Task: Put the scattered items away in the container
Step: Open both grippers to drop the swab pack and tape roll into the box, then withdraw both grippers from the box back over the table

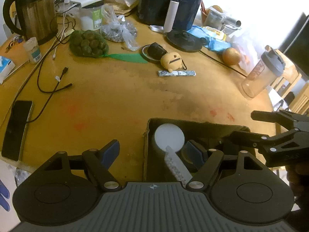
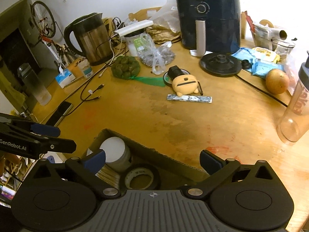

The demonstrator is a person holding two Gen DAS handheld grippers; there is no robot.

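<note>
Cardboard box (image 1: 146, 147) sits at near table edge, open top. Left to right: left gripper (image 1: 152, 152) straddles the box's left wall, jaws partly spread, nothing pressed between them. Inside box: white-lidded jar (image 1: 169, 137), clear plastic strip (image 1: 176, 166) leaning against it, roll of black tape (image 2: 139, 177). Right gripper (image 2: 152, 160) over the box, jaws at widest, empty. Farther out on the table (image 1: 125, 100): yellow pouch (image 1: 171, 60), marbled bar (image 1: 176, 73) touching it.
</note>
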